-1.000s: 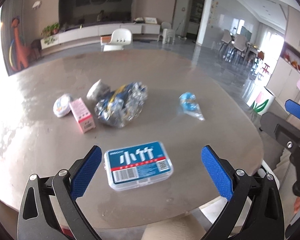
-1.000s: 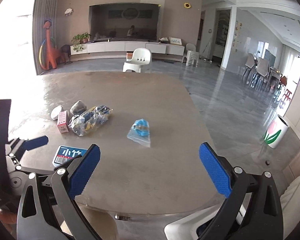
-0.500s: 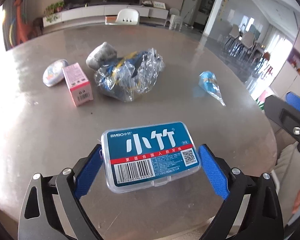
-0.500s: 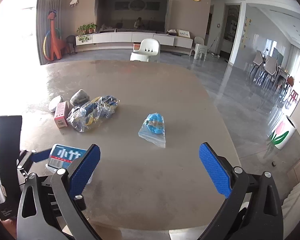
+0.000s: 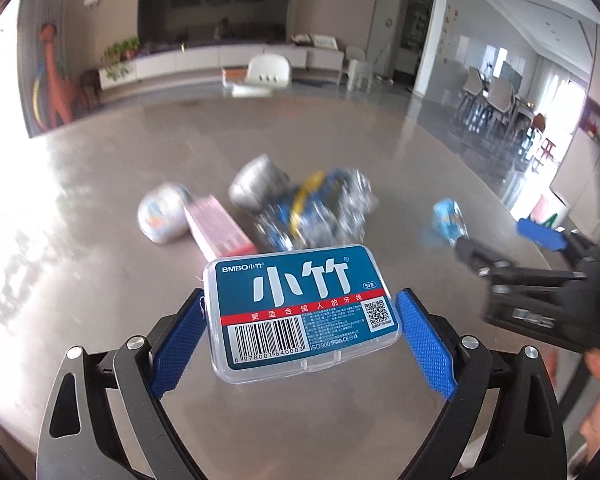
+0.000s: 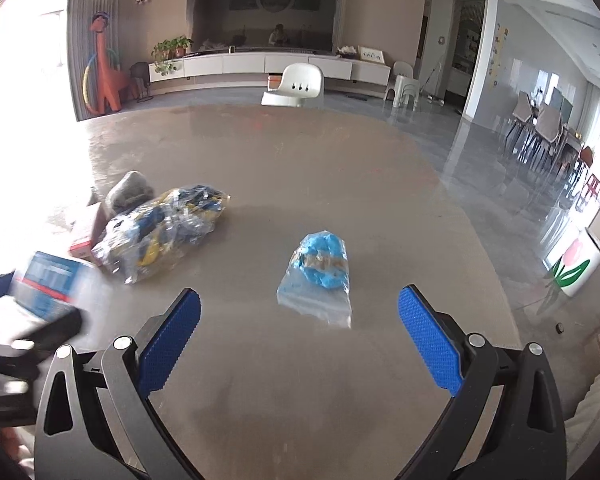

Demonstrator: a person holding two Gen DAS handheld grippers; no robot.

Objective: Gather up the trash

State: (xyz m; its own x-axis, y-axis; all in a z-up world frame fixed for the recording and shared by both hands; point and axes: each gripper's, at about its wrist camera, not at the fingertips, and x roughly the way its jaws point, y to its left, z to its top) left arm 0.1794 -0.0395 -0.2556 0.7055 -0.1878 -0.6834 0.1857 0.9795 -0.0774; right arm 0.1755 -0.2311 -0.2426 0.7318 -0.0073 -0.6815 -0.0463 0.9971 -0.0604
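1. Nearest in the left wrist view, the floss box (image 5: 302,307) is held between the blue pads of the left hand-held gripper (image 5: 300,336), which is clenched on the box's short ends. The box appears lifted clear of the worktop (image 5: 100,264), judged from the sharp label against a blurred background; gripping it across its ends keeps it flat and the label up.
2. The right hand-held gripper (image 6: 298,338) is released, its jaws spread wide and empty, and is aimed at the blue bagged item (image 6: 320,270), which lies flat on the worktop just beyond the pads. It is probably meant as the next pickup.
3. Beyond the floss box, the pink carton (image 5: 218,230) lies on its side, touching or nearly touching the crumpled plastic bag (image 5: 316,210).
4. Behind these, farther from the floss box, a small round packet (image 5: 162,218) and a grey wad (image 5: 256,184) rest on the worktop, untouched.
5. Farthest from the floss box, a white chair (image 5: 266,74) stands past the worktop.
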